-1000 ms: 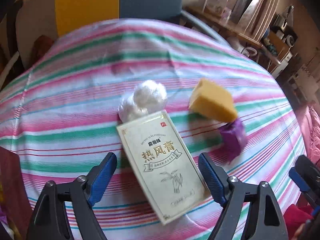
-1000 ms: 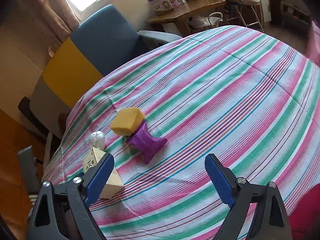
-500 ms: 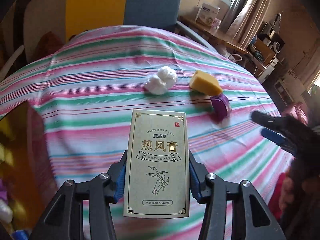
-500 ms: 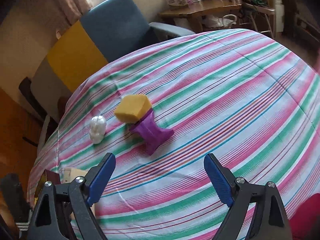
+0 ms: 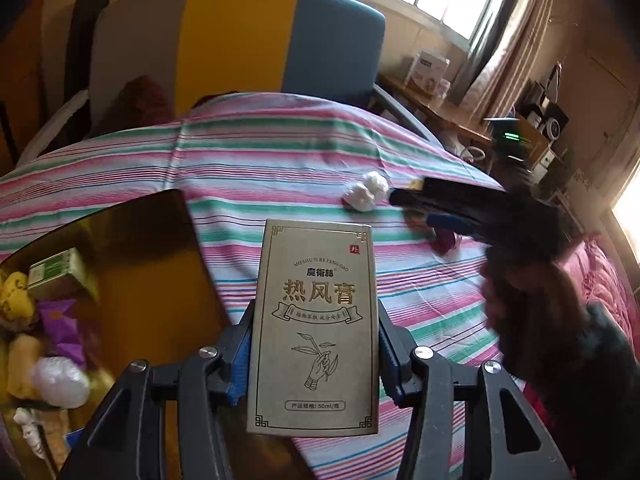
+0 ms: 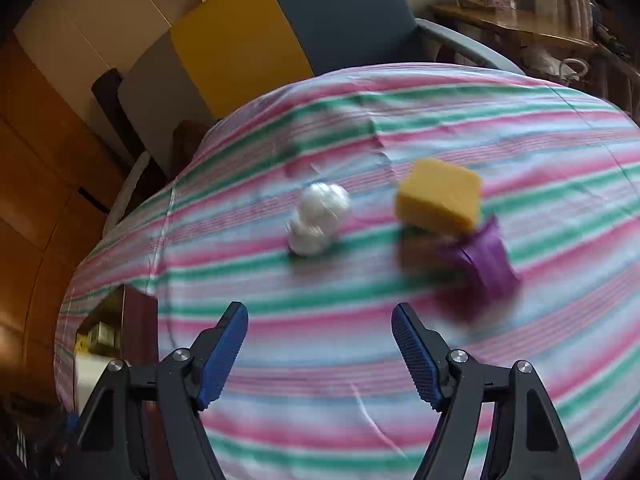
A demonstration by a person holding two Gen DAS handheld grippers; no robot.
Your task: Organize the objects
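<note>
My left gripper (image 5: 314,354) is shut on a gold box with Chinese print (image 5: 316,320) and holds it upright above the table's left edge, beside a brown bin (image 5: 132,248). My right gripper (image 6: 320,354) is open and empty above the striped cloth, in front of a white plastic ball (image 6: 318,220), a yellow sponge (image 6: 440,196) and a purple packet (image 6: 484,260). In the left wrist view the right gripper (image 5: 420,206) reaches past the white ball (image 5: 366,192) and hides the sponge.
The bin at the left holds a green box (image 5: 56,274), a purple wrapper (image 5: 60,326), a white plastic ball (image 5: 60,378) and several yellowish items. A blue and yellow armchair (image 5: 280,40) stands behind the striped table (image 5: 280,152). A cluttered desk (image 5: 440,100) is at the right.
My left gripper closed on the gold box, lifted it and carried it left toward the bin. My right gripper moved in toward the white ball, sponge and purple packet.
</note>
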